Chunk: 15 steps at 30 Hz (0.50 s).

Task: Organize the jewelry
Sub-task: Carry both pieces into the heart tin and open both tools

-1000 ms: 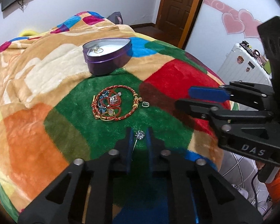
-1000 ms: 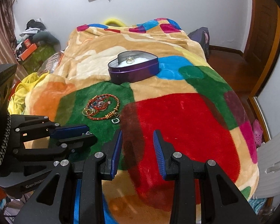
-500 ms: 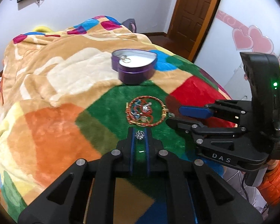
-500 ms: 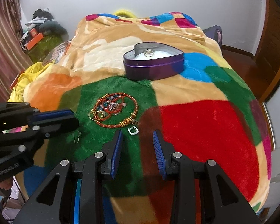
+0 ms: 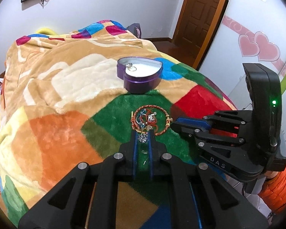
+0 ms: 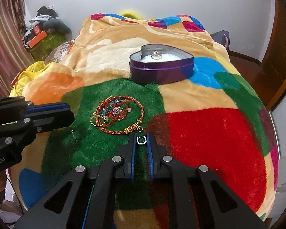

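Note:
A purple heart-shaped tin (image 5: 143, 80) (image 6: 162, 70) sits open on the blanket with one ring (image 5: 132, 68) (image 6: 156, 55) on its white lining. A pile of jewelry with a red braided bracelet (image 5: 152, 118) (image 6: 120, 117) lies on the green patch. My left gripper (image 5: 142, 137) is shut on a silver flower pin (image 5: 143, 138), held just in front of the pile; it also shows in the right wrist view (image 6: 53, 114). My right gripper (image 6: 141, 141) has closed around a small silver ring (image 6: 141, 140) on the blanket beside the bracelet; it also shows in the left wrist view (image 5: 183, 125).
The patchwork blanket (image 6: 209, 133) covers a bed that drops off at right and front. A wooden door (image 5: 198, 15) and a white wardrobe with pink hearts (image 5: 257, 45) stand at right. Clutter (image 6: 43, 34) sits at far left.
My left gripper lifted the flower pin and carried it forward toward the pile. My right gripper moved down and forward onto the small silver ring and its fingers narrowed around it.

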Available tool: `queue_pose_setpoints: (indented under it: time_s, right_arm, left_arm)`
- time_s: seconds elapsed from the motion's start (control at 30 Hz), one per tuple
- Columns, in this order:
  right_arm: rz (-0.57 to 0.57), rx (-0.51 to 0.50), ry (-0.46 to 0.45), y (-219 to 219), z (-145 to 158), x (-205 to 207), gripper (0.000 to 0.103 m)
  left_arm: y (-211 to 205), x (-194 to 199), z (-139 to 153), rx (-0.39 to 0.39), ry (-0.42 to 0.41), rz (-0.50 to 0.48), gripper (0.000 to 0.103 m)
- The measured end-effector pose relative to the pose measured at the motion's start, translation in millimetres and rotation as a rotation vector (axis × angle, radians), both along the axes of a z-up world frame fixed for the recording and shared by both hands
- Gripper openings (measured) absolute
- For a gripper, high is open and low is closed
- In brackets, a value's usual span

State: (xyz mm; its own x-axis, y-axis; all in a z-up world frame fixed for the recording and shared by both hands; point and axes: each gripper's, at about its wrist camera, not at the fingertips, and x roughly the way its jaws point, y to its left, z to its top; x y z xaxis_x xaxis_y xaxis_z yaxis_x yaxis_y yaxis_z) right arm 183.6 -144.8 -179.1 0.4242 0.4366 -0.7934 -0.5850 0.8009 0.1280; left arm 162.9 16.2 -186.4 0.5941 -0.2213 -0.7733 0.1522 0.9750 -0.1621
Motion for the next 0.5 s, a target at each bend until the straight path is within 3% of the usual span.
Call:
queue_pose_setpoints:
  time_s: [0.5]
  right_arm:
    - [-0.05,0.075,-0.159,-16.9,59.6,10.7,0.01]
  left_arm:
    - [2.9,28.8,45.7,0.017,-0.109,0.006,0.009]
